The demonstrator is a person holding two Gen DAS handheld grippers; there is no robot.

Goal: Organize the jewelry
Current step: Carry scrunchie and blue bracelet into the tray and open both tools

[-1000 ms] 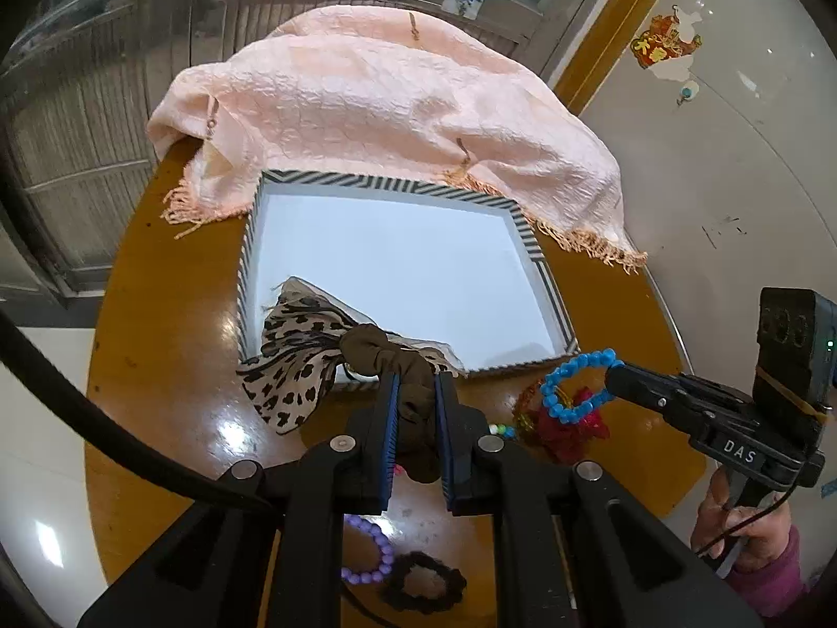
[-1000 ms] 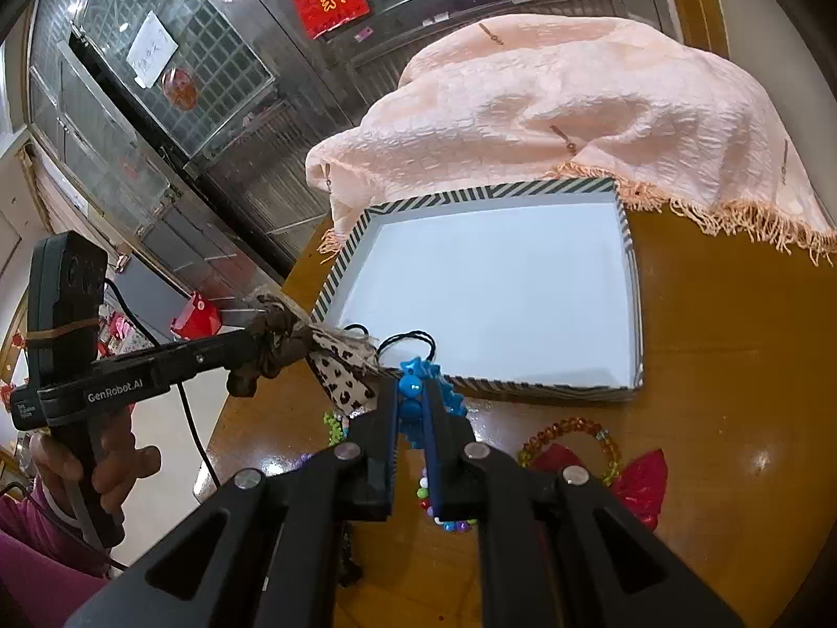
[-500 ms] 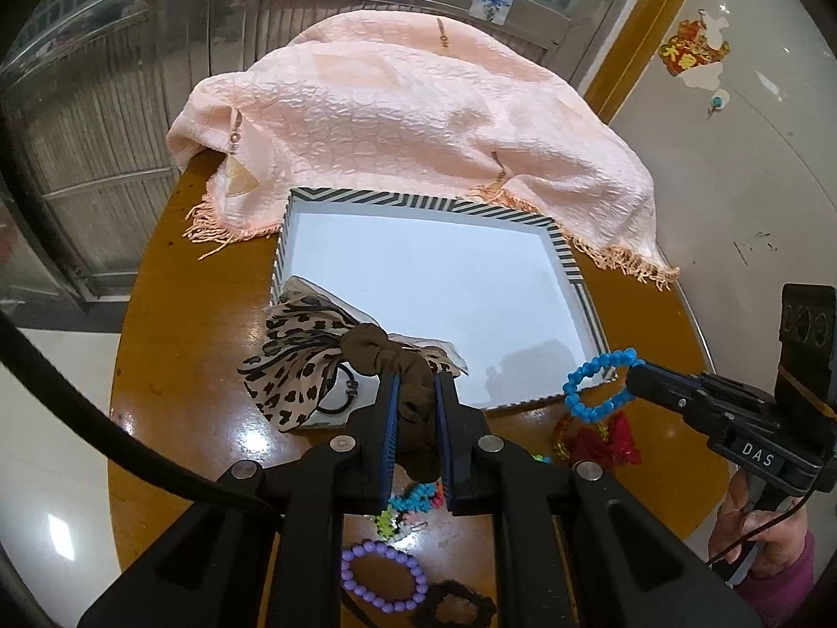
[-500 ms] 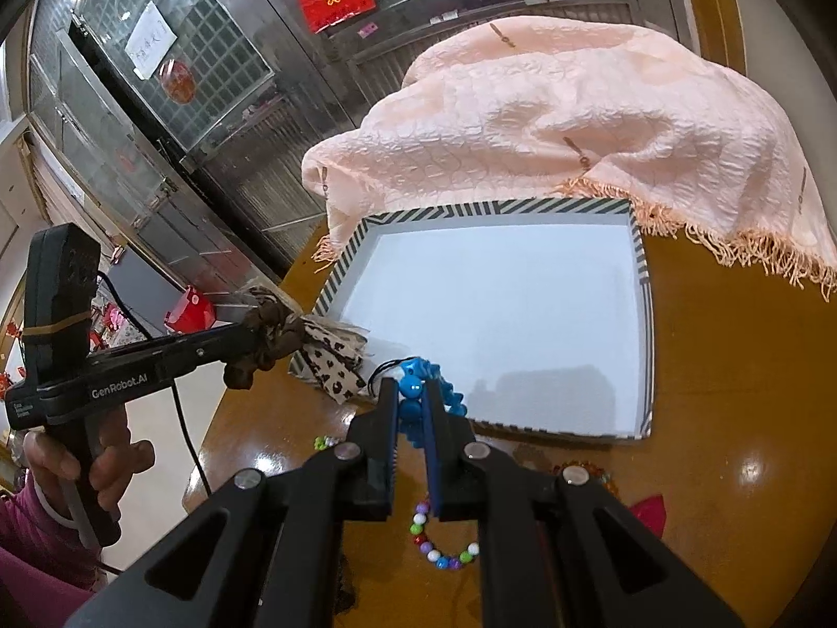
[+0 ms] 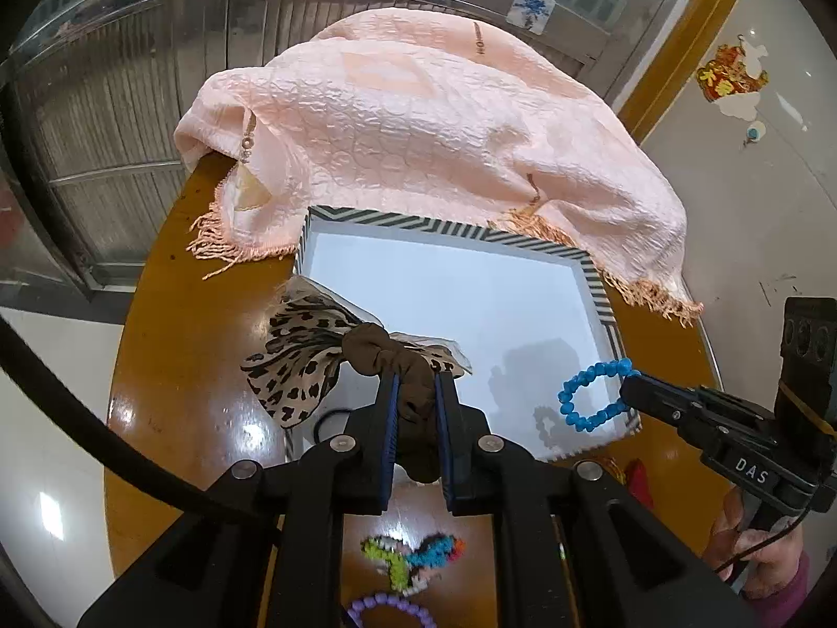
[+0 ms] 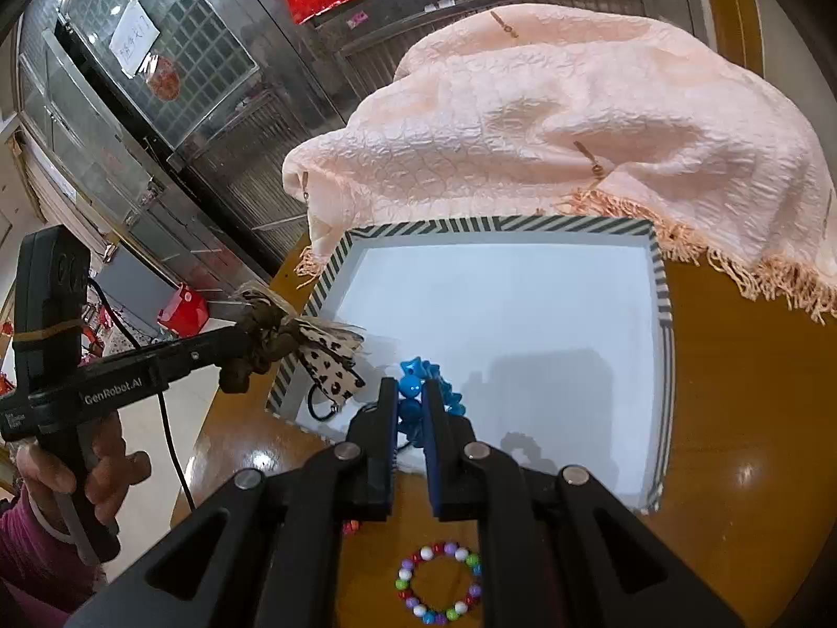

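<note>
Holding two items above the tray

Left tongs (image 5: 414, 392): clenched on the brown knot of the leopard-print scrunchie (image 5: 308, 361). The scrunchie hangs off the worktop, over the near left corner of the striped tray (image 5: 601, 293); its printed tails spread to the left of the knot. A thin black loop shows below it at the tray's edge.

Right tongs (image 6: 409, 397): clenched on the blue bead bracelet (image 6: 418, 392). In the left wrist view the bracelet (image 5: 591, 397) hangs as an open ring from the tong tips, over the near right part of the tray. Its shadow falls on the white tray floor.

Tray: white inside, black-and-white striped rim, resting on the brown worktop (image 6: 743, 418). A pink fringed cloth (image 5: 429, 125) lies behind it and covers the far rim.

Remaining items on the worktop, near side of the tray:
- multicolour bead bracelet (image 6: 439, 589), lying flat beneath the right tongs;
- purple bead bracelet (image 5: 389, 609), partly hidden;
- blurred multicoloured bead piece (image 5: 413, 560);
- red item (image 5: 638, 481) near the tray's right corner, mostly hidden.
</note>
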